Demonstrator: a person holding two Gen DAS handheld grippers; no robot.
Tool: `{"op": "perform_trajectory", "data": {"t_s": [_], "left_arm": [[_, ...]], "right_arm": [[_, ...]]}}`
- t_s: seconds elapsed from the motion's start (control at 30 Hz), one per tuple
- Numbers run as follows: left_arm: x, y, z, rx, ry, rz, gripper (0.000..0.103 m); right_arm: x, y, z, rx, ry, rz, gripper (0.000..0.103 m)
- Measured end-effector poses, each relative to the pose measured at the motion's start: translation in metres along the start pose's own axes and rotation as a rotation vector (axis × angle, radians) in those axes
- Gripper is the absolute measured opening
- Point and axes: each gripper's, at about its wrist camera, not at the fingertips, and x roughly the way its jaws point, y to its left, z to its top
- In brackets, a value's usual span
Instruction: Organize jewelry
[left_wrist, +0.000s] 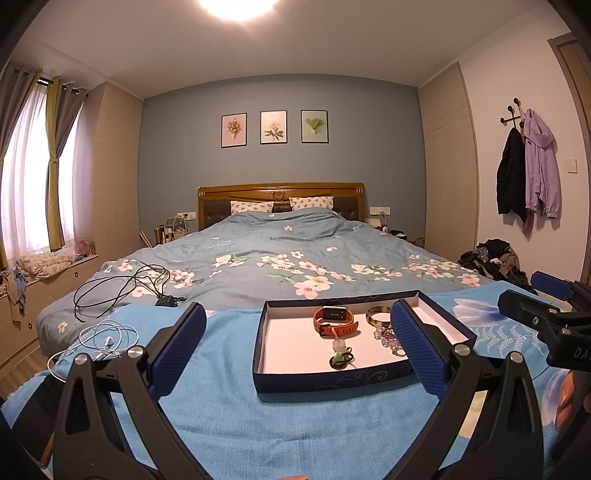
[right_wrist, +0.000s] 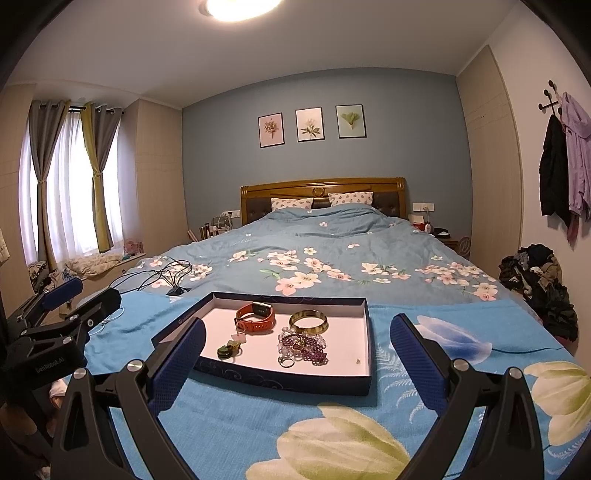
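Blue bedspread under navy tray (white-lined) of jewelry

Both wrist views face the headboard, sharing the tray.

On the near end of the bed, atop the light-blue flower-print blanket: the shallow dark-blue cardboard box. Inside it, far left: the orange-strapped smartwatch. Right of that, at the far side: the gold-and-dark striped bangle. Nearer, beneath the bangle: a heap of purple and clear bead bracelets, with what may be a small ring at its near edge. Near left: the green pendant charm. Left of the box, on the blanket: tangled white earphone cable; farther back, on the duvet: looped black cable.
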Motion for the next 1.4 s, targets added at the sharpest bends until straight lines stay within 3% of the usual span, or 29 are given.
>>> {"op": "perform_trajectory", "data": {"t_s": [0.2, 1.4], "left_arm": [[0.0017, -0.0006, -0.0003, 0.003, -0.004, 0.002, 0.098], [0.0069, 0.0000, -0.0027, -0.011, 0.009, 0.005, 0.098]], "right_arm": [[-0.0025, -0.0005, 0.0014, 0.001, -0.032, -0.005, 0.096], [0.0015, 0.0021, 0.0005, 0.000, -0.026, -0.001, 0.096]]}}
